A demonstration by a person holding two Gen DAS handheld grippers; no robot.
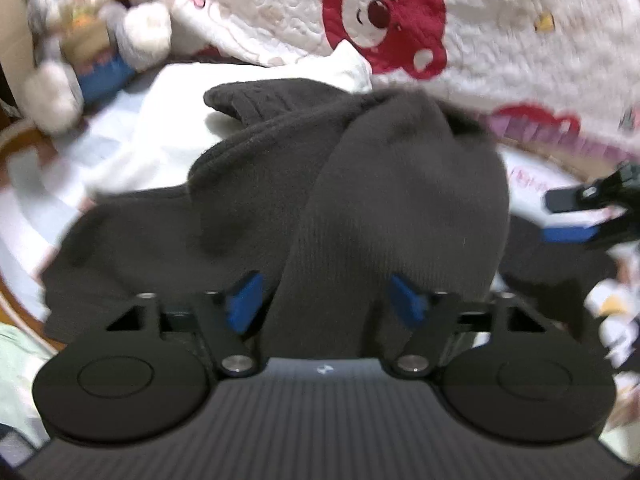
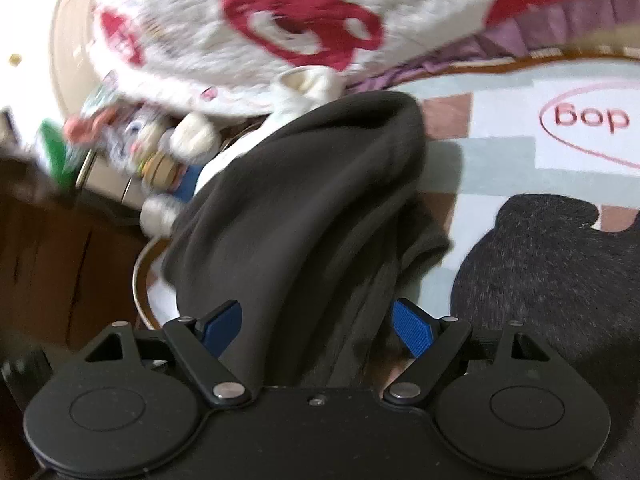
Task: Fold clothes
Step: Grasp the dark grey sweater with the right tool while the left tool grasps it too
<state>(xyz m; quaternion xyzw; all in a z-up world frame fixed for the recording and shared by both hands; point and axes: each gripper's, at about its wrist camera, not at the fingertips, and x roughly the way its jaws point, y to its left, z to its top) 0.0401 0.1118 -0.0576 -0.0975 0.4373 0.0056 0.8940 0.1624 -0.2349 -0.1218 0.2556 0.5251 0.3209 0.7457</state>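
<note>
The left gripper has its blue pads on both sides of a fold of the dark sweater, holding it. The right gripper pinches another fold of the sweater the same way. The sweater is lifted and hangs over the mat. A black cloth lies on the mat to the right. Past the sweater sit white cloth, a toy bunny and a blanket with red bears.
</note>
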